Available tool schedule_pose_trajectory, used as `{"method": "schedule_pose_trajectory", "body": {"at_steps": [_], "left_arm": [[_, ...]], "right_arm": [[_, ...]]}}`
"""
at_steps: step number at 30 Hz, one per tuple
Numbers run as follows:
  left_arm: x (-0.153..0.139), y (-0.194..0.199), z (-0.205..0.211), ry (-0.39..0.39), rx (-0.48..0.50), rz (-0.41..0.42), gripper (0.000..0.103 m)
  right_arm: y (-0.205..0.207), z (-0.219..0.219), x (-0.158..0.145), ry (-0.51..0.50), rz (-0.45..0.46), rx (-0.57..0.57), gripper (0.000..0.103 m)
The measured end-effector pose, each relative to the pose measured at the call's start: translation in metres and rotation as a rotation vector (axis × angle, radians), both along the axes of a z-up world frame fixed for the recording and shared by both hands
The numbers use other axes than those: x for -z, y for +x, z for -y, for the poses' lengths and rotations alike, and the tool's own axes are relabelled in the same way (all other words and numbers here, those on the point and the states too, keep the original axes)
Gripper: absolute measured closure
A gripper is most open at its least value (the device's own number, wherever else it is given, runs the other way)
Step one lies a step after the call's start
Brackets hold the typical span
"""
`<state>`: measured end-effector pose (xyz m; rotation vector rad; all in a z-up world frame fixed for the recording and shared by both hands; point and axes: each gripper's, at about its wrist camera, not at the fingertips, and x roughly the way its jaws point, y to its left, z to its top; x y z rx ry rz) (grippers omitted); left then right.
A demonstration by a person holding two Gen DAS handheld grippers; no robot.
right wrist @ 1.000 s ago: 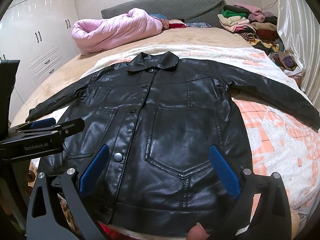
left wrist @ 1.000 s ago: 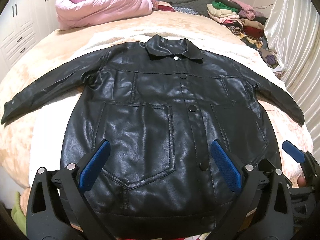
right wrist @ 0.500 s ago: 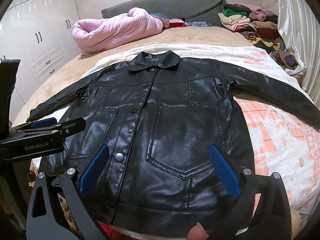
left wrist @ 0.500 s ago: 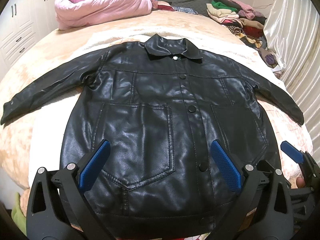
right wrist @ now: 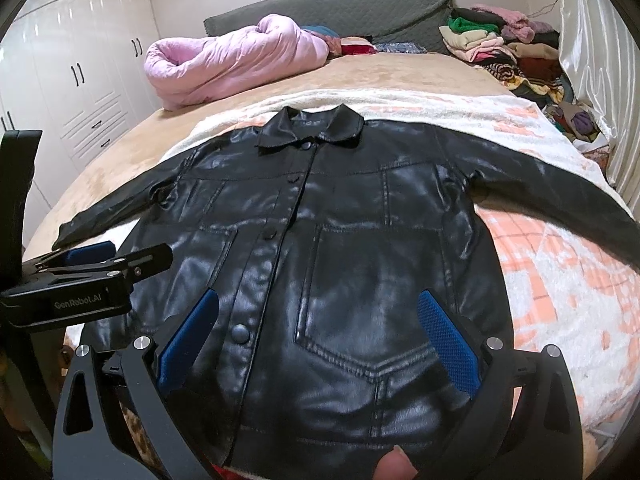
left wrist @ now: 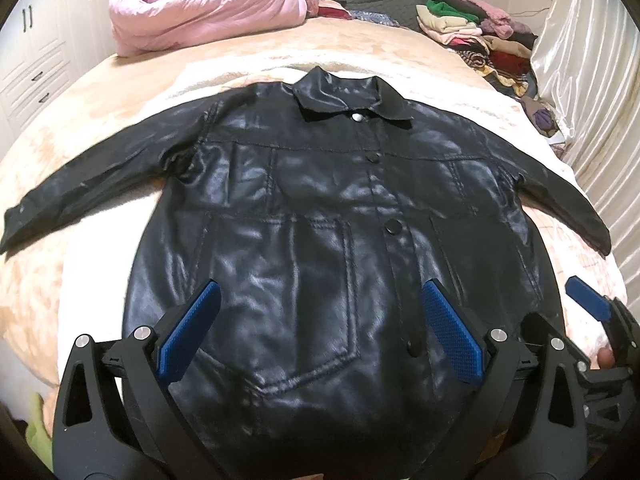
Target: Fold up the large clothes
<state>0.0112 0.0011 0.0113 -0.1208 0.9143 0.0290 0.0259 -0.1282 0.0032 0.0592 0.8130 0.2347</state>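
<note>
A black jacket [left wrist: 320, 220] of glossy, leather-like material is being shown lying flat and front up on a bed [left wrist: 100, 112], buttoned, with both sleeves spread out to the sides. Stitched patch pockets with pointed lower edges and round snap buttons are being seen on its wrinkled, shiny surface. A fluffy cream and peach blanket [right wrist: 560, 280] is being covered by it. The left gripper [left wrist: 320, 332] is being held over the hem, its blue ribbed pads wide apart and nothing between them. The right gripper [right wrist: 316, 340] is also being held open above the hem. Compared with the earlier frames, both grippers are being brought slightly lower and closer to the hem, while the jacket is remaining unmoved.
</note>
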Motion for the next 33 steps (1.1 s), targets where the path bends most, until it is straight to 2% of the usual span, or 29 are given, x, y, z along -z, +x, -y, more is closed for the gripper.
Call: {"method": "schedule_pose_trajectory", "body": {"at_steps": [15, 18, 28, 33], "left_arm": [[-0.009, 0.043, -0.023, 0.004, -0.044, -0.004, 0.009], [-0.012, 0.052, -0.021, 0.022, -0.041, -0.010, 0.009], [-0.024, 0.087, -0.018, -0.024, -0.039, -0.003, 0.009], [-0.033, 0.103, -0.007, -0.012, -0.024, 0.020, 0.009]], "right_arm": [[0.045, 0.000, -0.022, 0.018, 0.023, 0.007, 0.004], [0.054, 0.004, -0.026, 0.011, 0.036, 0.020, 0.004], [0.089, 0.024, -0.039, 0.032, 0.056, 0.079, 0.004], [0.102, 0.039, -0.046, 0.049, 0.074, 0.126, 0.004]]}}
